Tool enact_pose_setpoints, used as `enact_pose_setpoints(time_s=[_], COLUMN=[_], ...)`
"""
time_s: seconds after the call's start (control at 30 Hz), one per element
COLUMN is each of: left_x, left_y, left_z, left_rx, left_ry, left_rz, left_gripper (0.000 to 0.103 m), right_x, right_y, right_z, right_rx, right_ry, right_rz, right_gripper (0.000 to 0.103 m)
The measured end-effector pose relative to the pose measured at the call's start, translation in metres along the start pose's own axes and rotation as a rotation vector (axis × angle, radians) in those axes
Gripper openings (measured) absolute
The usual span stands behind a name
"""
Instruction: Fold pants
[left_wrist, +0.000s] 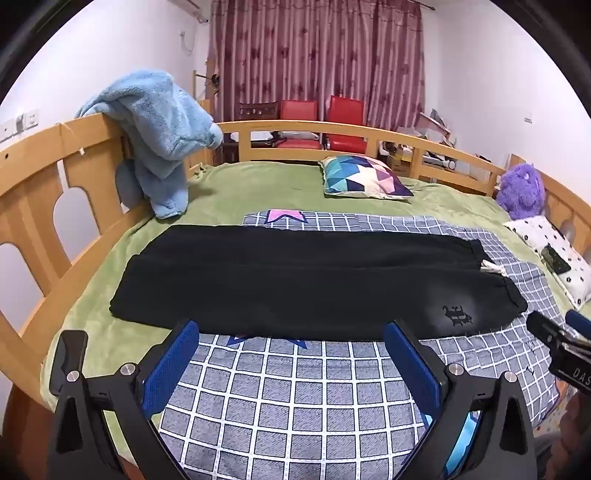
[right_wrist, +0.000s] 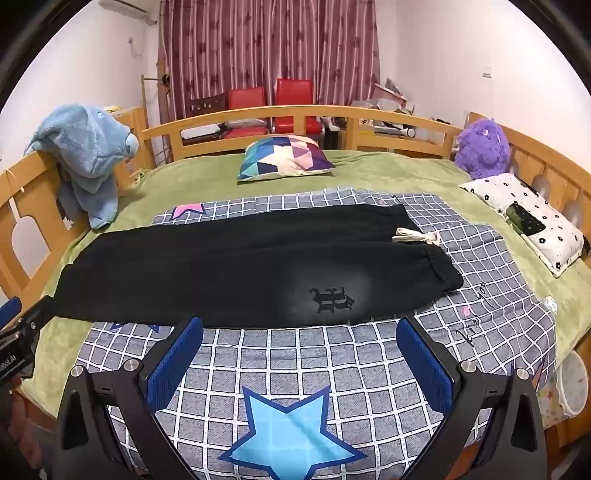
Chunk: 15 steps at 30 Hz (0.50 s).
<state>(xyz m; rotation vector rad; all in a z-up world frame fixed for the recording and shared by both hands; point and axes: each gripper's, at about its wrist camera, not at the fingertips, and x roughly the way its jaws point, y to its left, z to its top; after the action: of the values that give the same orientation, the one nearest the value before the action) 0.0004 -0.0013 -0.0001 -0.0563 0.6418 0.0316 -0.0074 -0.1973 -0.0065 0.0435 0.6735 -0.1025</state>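
Black pants (left_wrist: 295, 280) lie flat across the bed, legs side by side, waistband with a white drawstring (left_wrist: 491, 266) at the right and cuffs at the left. They also show in the right wrist view (right_wrist: 240, 273), with a dark logo (right_wrist: 331, 300) near the waist. My left gripper (left_wrist: 291, 354) is open and empty, just in front of the pants' near edge. My right gripper (right_wrist: 300, 350) is open and empty, in front of the near edge by the logo. The right gripper's tip shows at the far right of the left wrist view (left_wrist: 554, 339).
The pants rest on a grey checked sheet (right_wrist: 332, 369) over a green blanket (left_wrist: 258, 184). A wooden bed rail (left_wrist: 44, 184) holds a blue plush towel (left_wrist: 162, 133). A colourful pillow (right_wrist: 284, 157), a purple plush toy (right_wrist: 480, 147) and a spotted pillow (right_wrist: 524, 218) lie behind.
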Motion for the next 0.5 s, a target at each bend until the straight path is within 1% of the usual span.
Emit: enact_pose_setpoints(time_s=[0.03,0.07,0.13,0.17,0.23,0.33,0.5], left_x=[0.0,-0.003,0.0,-0.003,-0.003,-0.003,-0.003], left_y=[0.0,-0.008,-0.017,-0.017,-0.019,-0.013,-0.012], left_z=[0.0,0.001,0.001,-0.002,-0.003,-0.004,-0.004], left_rx=[0.01,0.033,0.053,0.05,0.046,0.039,0.037], left_ry=[-0.002,-0.015,-0.011,-0.028,-0.027,-0.019,-0.02], left_rz=[0.003,0.001,0.014,0.009,0.006,-0.017,-0.026], left_gripper=[0.102,0.102,0.102,0.102,0.102,0.102,0.102], right_x=[0.0,0.0,0.0,0.0,-0.001,-0.001,0.001], right_y=[0.0,0.0,-0.001,-0.002,0.001,0.001,0.01], right_z=[0.0,0.0,0.0,0.001,0.0,0.001,0.0], right_rx=[-0.003,-0.005,-0.005,-0.004,-0.016,-0.015,-0.014], right_ry=[0.005,0.003,0.002,0.003,0.0,0.001,0.002], right_rz=[-0.004,-0.007,-0.011,-0.01,-0.019,-0.021,-0.021], right_gripper=[0.103,0.103,0.103,0.103,0.103,0.103,0.103])
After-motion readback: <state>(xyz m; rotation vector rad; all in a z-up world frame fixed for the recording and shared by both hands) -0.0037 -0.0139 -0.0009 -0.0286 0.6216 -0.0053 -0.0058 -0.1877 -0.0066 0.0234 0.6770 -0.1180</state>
